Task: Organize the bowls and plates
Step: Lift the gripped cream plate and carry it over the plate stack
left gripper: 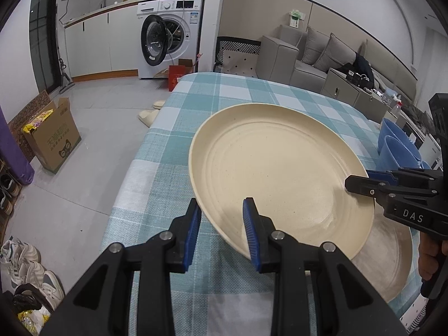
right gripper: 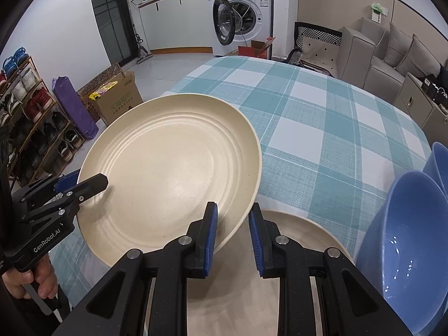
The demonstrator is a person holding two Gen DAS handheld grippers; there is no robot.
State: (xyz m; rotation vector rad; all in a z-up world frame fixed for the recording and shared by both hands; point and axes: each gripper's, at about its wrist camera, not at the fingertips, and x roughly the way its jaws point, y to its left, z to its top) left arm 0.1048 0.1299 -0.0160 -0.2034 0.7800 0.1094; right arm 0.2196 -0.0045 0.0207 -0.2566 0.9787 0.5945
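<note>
Both grippers have hold of the same cream plate (left gripper: 280, 173) here, one on each side of its rim. It's a round, shallow plate, matte and lightly speckled, with concentric ridges stepping down to a flat centre. It's tilted and lifted clear of the worktop (left gripper: 252, 95), which is covered in a woven teal-and-white check cloth.

The left gripper (left gripper: 221, 232) has its blue ribbed pads nearly closed, pinching the near rim of the plate, one finger above it and one below. The right gripper (right gripper: 232, 235) is squeezed down about as tight as it goes on the opposite edge, rim caught between its fingers. Each gripper shows up in the other's view as a black angular clamp with a bit of hand around the handle.

Right underneath sits a second cream plate (right gripper: 302, 229), same matte finish, lying flat on the cloth, partly hidden by the lifted one. Off to the right side are two glossy blue bowls (right gripper: 403, 224), smooth deep rounded shapes, tipped on their sides and leaning one against the other near the worktop's edge.
</note>
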